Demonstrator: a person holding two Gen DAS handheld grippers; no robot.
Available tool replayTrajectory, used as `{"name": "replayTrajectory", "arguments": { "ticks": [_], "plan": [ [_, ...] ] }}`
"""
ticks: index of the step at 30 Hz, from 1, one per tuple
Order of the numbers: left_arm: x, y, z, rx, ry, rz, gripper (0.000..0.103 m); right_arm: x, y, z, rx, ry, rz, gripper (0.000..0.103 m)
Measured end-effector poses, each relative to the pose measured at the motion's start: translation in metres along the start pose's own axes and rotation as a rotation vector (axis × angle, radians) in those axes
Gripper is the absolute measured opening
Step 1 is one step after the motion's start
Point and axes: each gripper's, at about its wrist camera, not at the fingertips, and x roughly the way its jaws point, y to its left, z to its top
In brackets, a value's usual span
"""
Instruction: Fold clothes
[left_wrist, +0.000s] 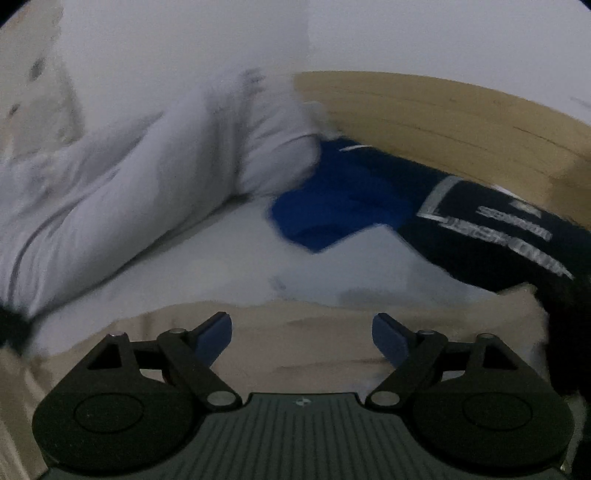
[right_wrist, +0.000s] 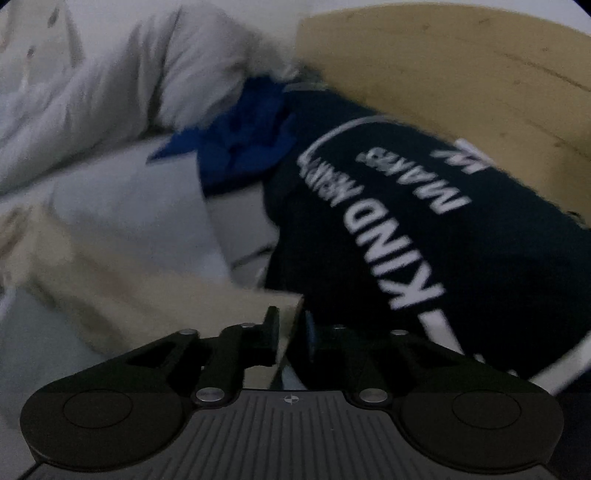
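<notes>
A beige garment (right_wrist: 122, 280) lies in front of me; in the left wrist view it (left_wrist: 295, 343) shows under the fingers. My right gripper (right_wrist: 291, 336) is shut on the beige garment's corner edge. My left gripper (left_wrist: 302, 336) is open and empty just above the beige cloth. A dark navy shirt with white lettering (right_wrist: 424, 229) lies to the right, also in the left wrist view (left_wrist: 498, 236). A bright blue garment (left_wrist: 332, 199) lies beside it, also in the right wrist view (right_wrist: 243, 140). White clothes (left_wrist: 129, 166) are heaped on the left.
A wooden headboard or panel (left_wrist: 443, 118) stands behind the clothes at the right, also in the right wrist view (right_wrist: 461, 74). A white sheet (left_wrist: 221, 258) covers the surface under the clothes. Both views are blurred.
</notes>
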Motion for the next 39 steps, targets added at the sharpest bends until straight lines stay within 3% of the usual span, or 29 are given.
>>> {"name": "replayTrajectory", "arguments": {
  "ticks": [2,3,8,14,18,22,25,26,28,29,30,31,33,39],
  "plan": [
    [-0.004,-0.038,-0.004,0.094,-0.008,-0.034,0.097,-0.026,-0.001,-0.003,0.054,-0.084,0.011,0.056],
    [-0.006,-0.056,-0.007,0.143,-0.01,-0.052,0.098,-0.04,-0.002,-0.005,0.08,-0.133,0.01,0.062],
    [0.01,-0.149,-0.022,0.337,-0.014,-0.142,0.098,-0.102,-0.028,-0.025,0.204,-0.261,-0.001,0.065],
    [0.044,-0.238,-0.03,0.518,-0.092,-0.192,0.097,-0.164,-0.056,-0.036,0.269,-0.371,0.007,0.071],
    [0.075,-0.278,-0.036,0.591,-0.09,-0.2,0.085,-0.183,-0.071,-0.027,0.299,-0.427,0.006,0.074],
    [0.096,-0.301,-0.048,0.664,-0.081,-0.2,0.08,-0.19,-0.086,-0.033,0.339,-0.447,0.012,0.074],
    [0.115,-0.314,-0.057,0.728,-0.059,-0.187,0.068,-0.188,-0.098,-0.038,0.366,-0.439,0.015,0.074],
    [0.119,-0.318,-0.059,0.744,-0.051,-0.173,0.058,-0.187,-0.1,-0.04,0.372,-0.432,0.01,0.074],
    [0.129,-0.321,-0.062,0.76,-0.044,-0.146,0.051,-0.185,-0.104,-0.045,0.381,-0.421,0.005,0.074],
    [0.132,-0.321,-0.062,0.757,-0.044,-0.132,0.04,-0.182,-0.106,-0.046,0.386,-0.414,0.011,0.074],
    [0.134,-0.32,-0.062,0.752,-0.044,-0.117,0.022,-0.179,-0.108,-0.048,0.39,-0.408,0.017,0.074],
    [0.135,-0.319,-0.062,0.746,-0.05,-0.103,0.018,-0.175,-0.11,-0.049,0.395,-0.401,0.023,0.074],
    [0.13,-0.311,-0.061,0.723,-0.088,-0.104,0.013,-0.166,-0.11,-0.054,0.392,-0.379,0.032,0.074],
    [0.1,-0.274,-0.05,0.566,-0.187,-0.136,0.012,-0.126,-0.104,-0.06,0.472,-0.303,0.128,0.075]
  ]
}}
